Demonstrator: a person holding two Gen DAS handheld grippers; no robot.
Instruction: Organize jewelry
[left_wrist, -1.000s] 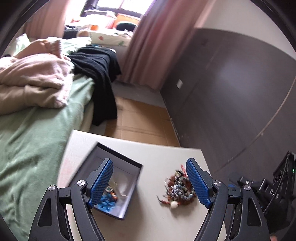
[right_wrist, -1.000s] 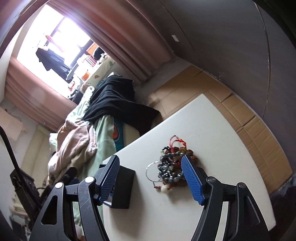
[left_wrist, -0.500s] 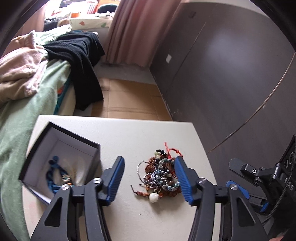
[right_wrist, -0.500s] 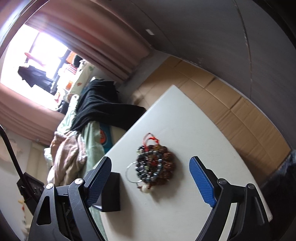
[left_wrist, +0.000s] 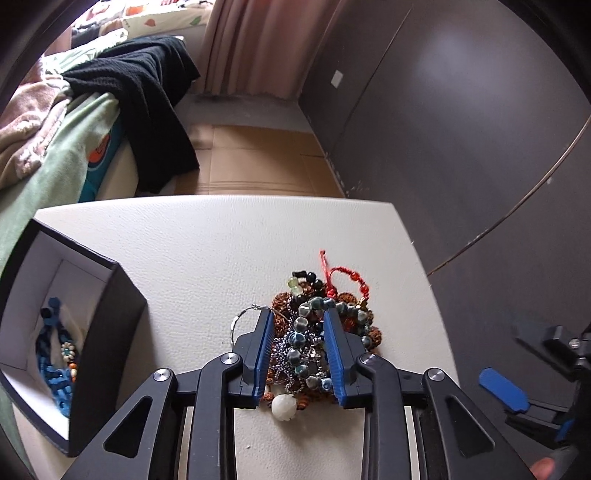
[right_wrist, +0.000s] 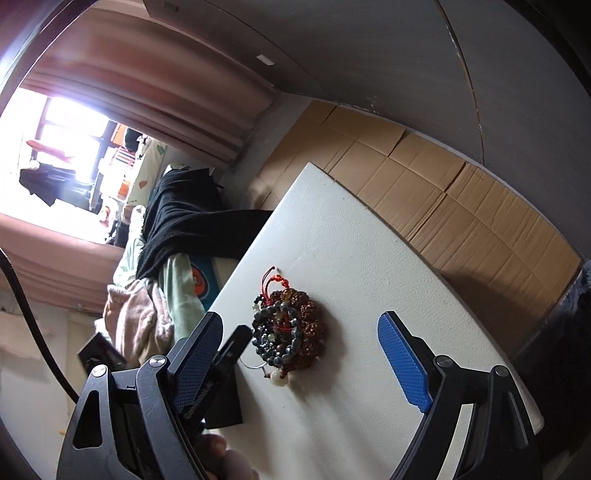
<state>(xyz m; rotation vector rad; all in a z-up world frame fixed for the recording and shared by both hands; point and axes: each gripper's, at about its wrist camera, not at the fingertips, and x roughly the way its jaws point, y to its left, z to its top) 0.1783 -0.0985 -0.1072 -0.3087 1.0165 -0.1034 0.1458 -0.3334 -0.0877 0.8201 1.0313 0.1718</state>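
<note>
A tangled pile of bead bracelets and chains (left_wrist: 314, 328) lies on the white table (left_wrist: 221, 240); it also shows in the right wrist view (right_wrist: 288, 332). My left gripper (left_wrist: 299, 321) reaches into the pile, its blue pads on either side of a grey bead strand, jaws narrowed but not fully shut. A black jewelry box (left_wrist: 55, 325) with a white lining stands at the left and holds a blue bead bracelet (left_wrist: 55, 373). My right gripper (right_wrist: 299, 336) is wide open and empty, above the table in front of the pile.
A bed with a green sheet (left_wrist: 55, 147), a pink blanket and a black garment (left_wrist: 147, 96) lies past the table's left side. Cardboard (left_wrist: 251, 162) covers the floor beyond. A dark wardrobe wall (left_wrist: 461, 129) runs along the right.
My left gripper has moved right from the box to the pile, lowered into it and narrowed its jaws around the beads. My right gripper has opened wider and drawn back.
</note>
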